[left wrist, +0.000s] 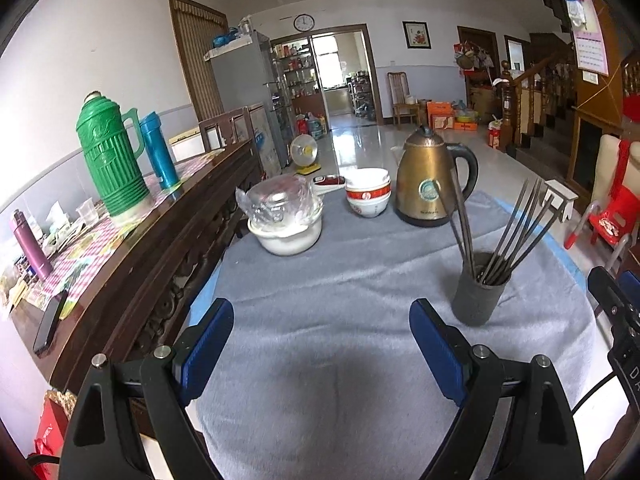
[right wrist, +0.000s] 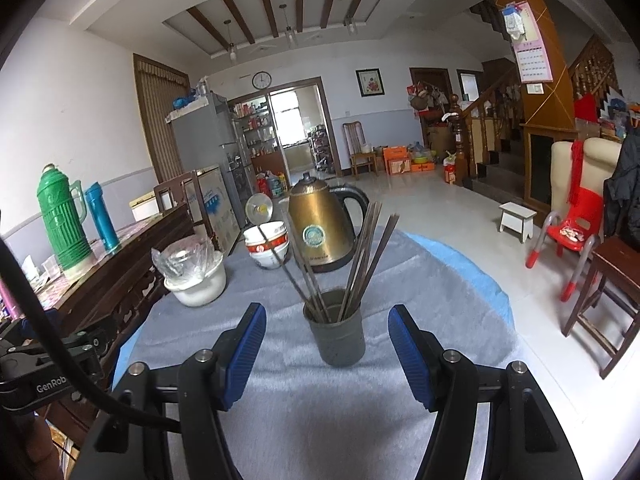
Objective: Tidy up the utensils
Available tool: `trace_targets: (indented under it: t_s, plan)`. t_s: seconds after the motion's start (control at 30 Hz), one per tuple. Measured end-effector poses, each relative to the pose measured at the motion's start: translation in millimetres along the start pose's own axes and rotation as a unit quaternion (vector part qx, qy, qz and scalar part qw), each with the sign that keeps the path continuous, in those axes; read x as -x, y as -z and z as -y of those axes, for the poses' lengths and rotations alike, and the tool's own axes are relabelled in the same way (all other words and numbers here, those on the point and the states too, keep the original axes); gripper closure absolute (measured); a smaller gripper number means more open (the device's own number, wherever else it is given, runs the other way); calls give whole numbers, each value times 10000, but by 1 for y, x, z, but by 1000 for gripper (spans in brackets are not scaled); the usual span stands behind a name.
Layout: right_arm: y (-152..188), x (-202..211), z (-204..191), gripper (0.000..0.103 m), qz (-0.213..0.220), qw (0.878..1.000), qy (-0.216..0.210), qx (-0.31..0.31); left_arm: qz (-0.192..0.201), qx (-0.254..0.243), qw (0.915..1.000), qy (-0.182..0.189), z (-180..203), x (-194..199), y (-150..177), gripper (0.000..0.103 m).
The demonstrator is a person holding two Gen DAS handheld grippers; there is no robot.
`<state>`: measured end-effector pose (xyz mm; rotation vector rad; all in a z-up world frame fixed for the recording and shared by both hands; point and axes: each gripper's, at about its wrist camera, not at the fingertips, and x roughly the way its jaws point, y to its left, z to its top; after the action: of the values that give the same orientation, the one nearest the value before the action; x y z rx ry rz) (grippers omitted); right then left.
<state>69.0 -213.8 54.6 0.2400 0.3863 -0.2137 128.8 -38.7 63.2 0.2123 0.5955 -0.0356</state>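
Both my grippers are hanging apart with nothing between the pads: left gripper (left wrist: 322,344), right gripper (right wrist: 327,346). Chopsticks (right wrist: 362,258) are standing in the dark cup (right wrist: 338,334) on the grey-clothed tabletop (right wrist: 320,408), just ahead of the right gripper, kettle (right wrist: 320,228) behind.

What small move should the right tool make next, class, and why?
Probably hold off and withdraw: the chopsticks already stand in the dark holder cup, the right tool is open and empty, and no loose utensil shows on the grey cloth.
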Motion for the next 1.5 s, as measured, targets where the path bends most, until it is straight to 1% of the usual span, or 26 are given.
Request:
trace_targets:
  t_s: [0.23,0.93,1.5]
  plan:
    - [-18,-2,-1,35,175,9998,99,59,139,-7,9999,86,2,-1,-18,13]
    - [-31,-20,-9,35,156,9997,133,153,101,93,9998,172,-6,-21,-30,13]
    - [-21,-28,-20,35,93,9995,192,213,51,155,9997,195,-17,-31,-28,13]
